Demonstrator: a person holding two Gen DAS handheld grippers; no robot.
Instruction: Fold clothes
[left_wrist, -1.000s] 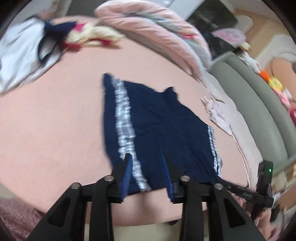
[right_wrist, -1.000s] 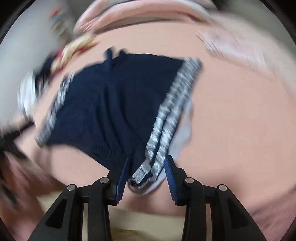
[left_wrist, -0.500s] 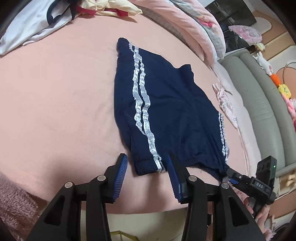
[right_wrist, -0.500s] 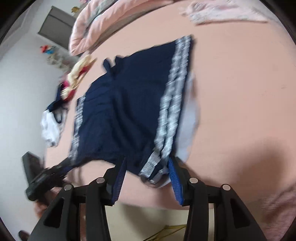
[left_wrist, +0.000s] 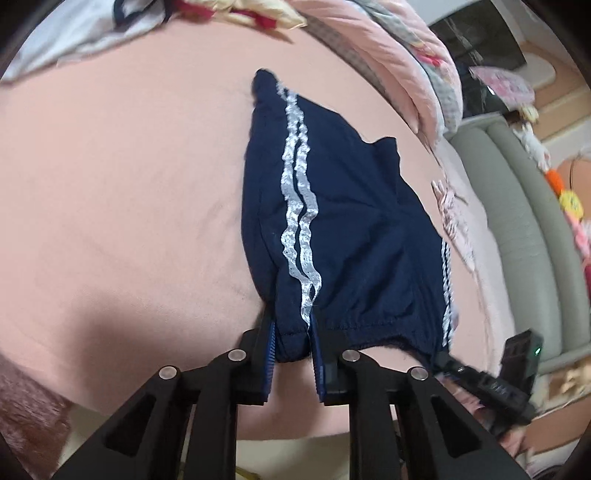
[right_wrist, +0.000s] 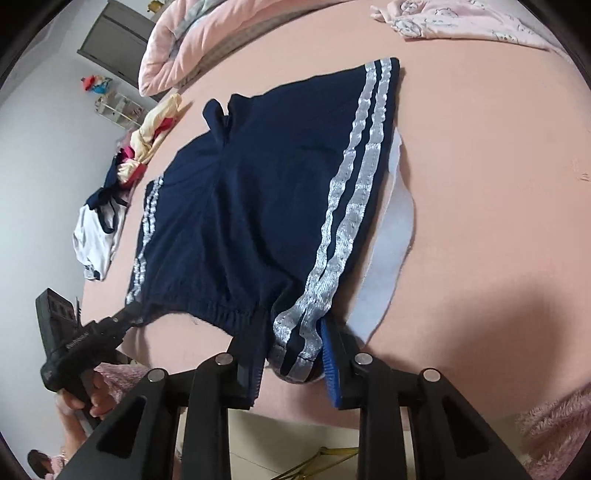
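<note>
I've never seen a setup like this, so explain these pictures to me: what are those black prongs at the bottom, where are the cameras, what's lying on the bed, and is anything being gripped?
No robot here: a person holds a two-finger gripping tool in each hand, and each tool carries a wide-angle camera looking along its fingers. The black prongs are those fingers.

One picture comes from the left tool, the other from the right tool. Each also catches the other tool off to the side, and the right view shows the hand holding the left tool.

On the pink bed lie navy shorts with silver side stripes, spread flat. Further off are a pink quilt, a small clothes pile and a white garment.

Both tools are closing, each with a waistband corner of the shorts between its fingers, probably to lift and fold.
</note>
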